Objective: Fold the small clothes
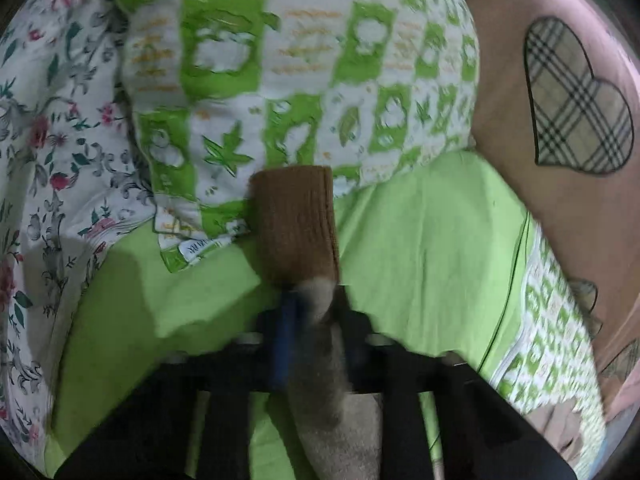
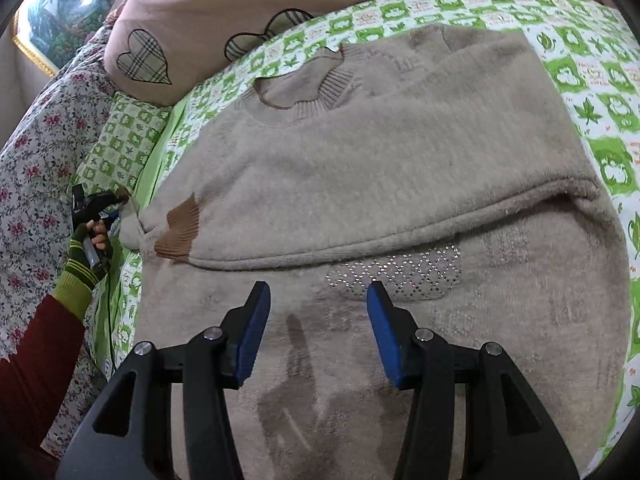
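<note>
Sweater (image 2: pixel 360 184) beside pink pillow (image 2: pixel 224 12), floral quilt (image 2: pixel 36 168)

A home bedroom: bed with green checked sheet (image 2: pixel 592 92), pink heart-patched pillow (image 2: pixel 208 20), framed picture (image 2: pixel 60 12).

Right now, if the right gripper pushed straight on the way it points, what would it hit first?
Most likely the beige sweater spread on the bed. The right gripper is open, with nothing between its jaws, and aims down at the sweater's body near the sparkly patch. The gap above the fabric is hard to judge.
</note>
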{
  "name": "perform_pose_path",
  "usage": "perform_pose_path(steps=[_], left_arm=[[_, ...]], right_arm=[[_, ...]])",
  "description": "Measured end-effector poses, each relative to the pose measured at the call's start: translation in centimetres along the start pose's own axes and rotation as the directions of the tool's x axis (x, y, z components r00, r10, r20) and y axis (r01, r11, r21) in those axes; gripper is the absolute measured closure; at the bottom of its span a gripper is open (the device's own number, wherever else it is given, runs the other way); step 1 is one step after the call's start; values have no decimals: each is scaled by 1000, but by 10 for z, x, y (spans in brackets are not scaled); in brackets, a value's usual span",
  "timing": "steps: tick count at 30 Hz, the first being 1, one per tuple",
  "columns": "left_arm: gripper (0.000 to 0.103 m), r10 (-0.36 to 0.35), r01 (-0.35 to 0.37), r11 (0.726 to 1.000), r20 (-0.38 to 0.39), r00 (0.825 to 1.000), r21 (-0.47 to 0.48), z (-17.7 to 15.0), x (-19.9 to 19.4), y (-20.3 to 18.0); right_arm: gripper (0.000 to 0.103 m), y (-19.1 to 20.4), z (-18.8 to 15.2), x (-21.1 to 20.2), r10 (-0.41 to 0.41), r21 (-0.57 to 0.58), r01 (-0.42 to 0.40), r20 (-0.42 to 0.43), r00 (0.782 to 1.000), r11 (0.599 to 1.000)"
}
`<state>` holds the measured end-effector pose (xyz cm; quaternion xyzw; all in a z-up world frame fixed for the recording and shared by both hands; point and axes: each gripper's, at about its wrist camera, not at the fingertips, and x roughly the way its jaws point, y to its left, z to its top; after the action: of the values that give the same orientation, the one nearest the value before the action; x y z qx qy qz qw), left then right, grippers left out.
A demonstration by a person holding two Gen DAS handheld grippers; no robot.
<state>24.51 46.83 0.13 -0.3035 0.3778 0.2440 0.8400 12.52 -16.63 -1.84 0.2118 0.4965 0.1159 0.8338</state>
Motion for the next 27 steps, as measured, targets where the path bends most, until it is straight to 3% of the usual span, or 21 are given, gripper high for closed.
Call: perform_pose_path(steps=[3,7,11,15,16,19,23,27], left_arm=[[97,-80,78,996,57,995,34,-14,-25,-14],[97,-259,246,962,105,960,118,-37,-73,-57],[97,-433,406,882,67,899,239,-78,-113,-132],[97,-566,545,772,-37,824,328,-137,-134,-206],[97,-598,586,733,-84,797,346,-158,-135,-229],[97,-630,644,651,-186,754,403,-211,-134,-282],[97,-625,683,575,-297,722,451,-279,-130,-335],[97,-586,685,541,-366,723,488,-333,-115,-371]], right_arm=[[51,1,-1,2,7,9,-7,0,1000,1000],[51,6,-2,0,36,6,-36,9,999,999],[51,5,-4,-7,58,24,-59,35,998,998],[51,-1,-7,-22,62,43,-65,67,996,997],[51,-3,-8,-27,59,46,-63,76,995,997],[51,-14,-10,-43,45,63,-51,104,994,997],[51,-38,-13,-65,15,108,-32,147,989,994],[51,-56,-17,-78,-5,146,-20,167,986,989]])
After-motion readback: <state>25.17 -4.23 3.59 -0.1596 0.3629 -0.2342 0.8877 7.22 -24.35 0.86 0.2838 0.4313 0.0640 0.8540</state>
